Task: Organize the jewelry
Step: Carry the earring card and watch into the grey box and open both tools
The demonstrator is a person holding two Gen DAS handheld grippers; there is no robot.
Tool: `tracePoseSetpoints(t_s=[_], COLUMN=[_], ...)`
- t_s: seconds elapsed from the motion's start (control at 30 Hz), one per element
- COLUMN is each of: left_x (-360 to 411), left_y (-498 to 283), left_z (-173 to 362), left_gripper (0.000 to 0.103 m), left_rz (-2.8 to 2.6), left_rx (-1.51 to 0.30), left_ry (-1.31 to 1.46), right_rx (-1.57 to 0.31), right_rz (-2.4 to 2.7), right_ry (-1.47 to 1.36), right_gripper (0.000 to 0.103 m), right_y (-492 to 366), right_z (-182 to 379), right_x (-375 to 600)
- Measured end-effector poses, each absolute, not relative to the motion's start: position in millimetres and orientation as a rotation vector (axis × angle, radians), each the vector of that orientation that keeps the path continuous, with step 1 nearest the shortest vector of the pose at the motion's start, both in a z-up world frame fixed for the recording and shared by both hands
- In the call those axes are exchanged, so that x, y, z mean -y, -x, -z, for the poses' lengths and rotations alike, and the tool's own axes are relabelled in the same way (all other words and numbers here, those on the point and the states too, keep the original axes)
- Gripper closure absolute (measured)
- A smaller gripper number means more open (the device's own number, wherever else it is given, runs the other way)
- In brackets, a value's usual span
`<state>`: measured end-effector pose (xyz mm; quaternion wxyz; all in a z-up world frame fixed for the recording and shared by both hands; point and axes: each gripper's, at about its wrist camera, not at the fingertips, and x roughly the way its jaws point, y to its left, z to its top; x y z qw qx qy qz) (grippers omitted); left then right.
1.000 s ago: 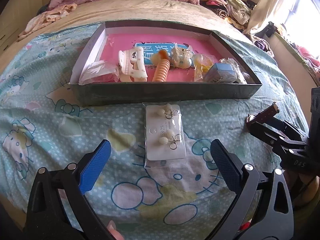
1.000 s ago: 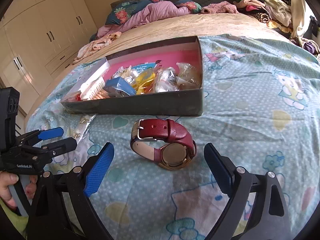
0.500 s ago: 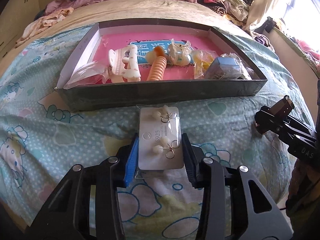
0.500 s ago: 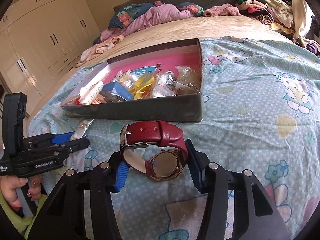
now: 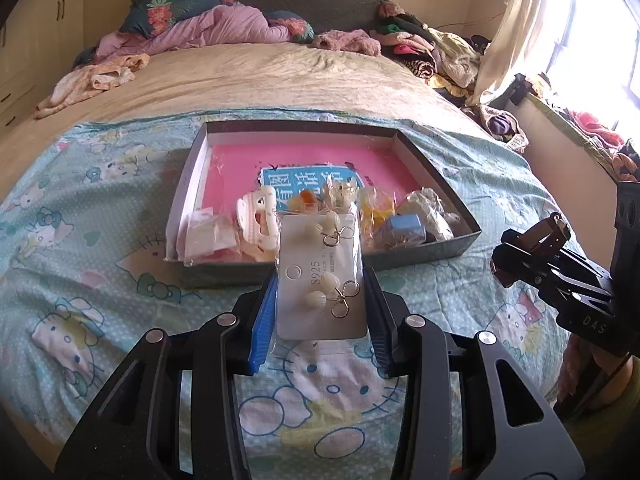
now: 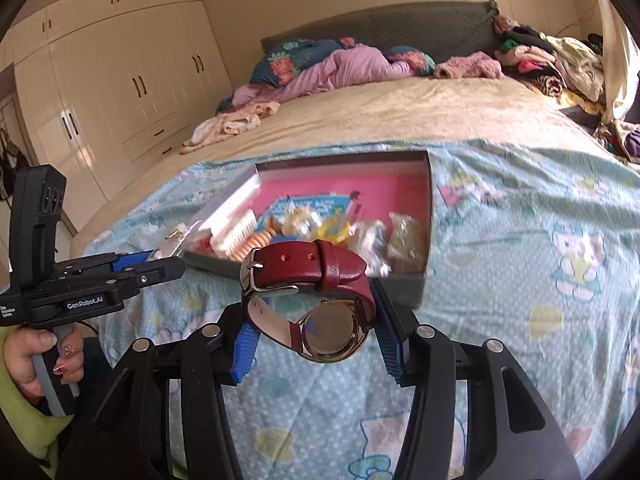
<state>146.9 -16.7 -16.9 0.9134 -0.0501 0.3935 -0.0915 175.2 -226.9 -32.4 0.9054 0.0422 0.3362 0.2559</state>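
- The left tool is narrow and clamps an earring card in its clear sleeve by the two long edges, and the card hangs above the bed sheet, just in front of the box.
- The right tool is also narrow and holds a red watch. One pad presses on the strap, the other side sits against the case. The watch is lifted off the sheet, near the front wall of the box.
- To do this step well, I would carry both things forward and high enough to pass the front wall, because the card's top corner and the watch buckle could catch on it.
- The box is already crowded along its near side with a white hair clip, a blue small box and little bags. The free pink floor behind them looks like the better place to put things down.
- The card is thin and stiff, so it can twist between the pads. Keep it level and open the jaws only when it is low.
- Compared with one second ago, both tools were wide open then, with the card and the watch lying flat on the sheet between the pads.
- Half a second ago the pads were already closed on them, but still low on the sheet. Now both are raised and the box appears lower in each view.
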Motion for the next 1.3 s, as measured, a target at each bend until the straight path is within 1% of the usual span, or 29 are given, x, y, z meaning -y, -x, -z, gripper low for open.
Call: tracePoseSetpoints(t_s=[0.3,0.6,0.87,1.3], left_x=[16.3,21.5,29.1,36.8], left_y=[-157.0,-170.7,-187.1,-206.0], left_z=[0.7,-2.6,2.8,24.3], left_gripper=[0.071,0.071,0.071,0.071], left_rz=[0.187,0.197,0.215,0.224], left_rx=[-0.778,-0.778,-0.792,-0.843], left_ry=[0.090,0.079,0.075,0.060], right_rx=[-0.639,-0.618,-0.621,-0.658], right_rz=[-0.554,-0.572,-0.566,-0.559], right_ry=[-0.069,-0.053,-0.049,-0.061], right_gripper=[0.054,0.054,0.054,0.054], right_y=[-191.9,-211.2,-230.5,-256.2], right_z=[5.4,-6.8,-6.5,8.8], right_x=[216.9,207.8,205.2,205.1])
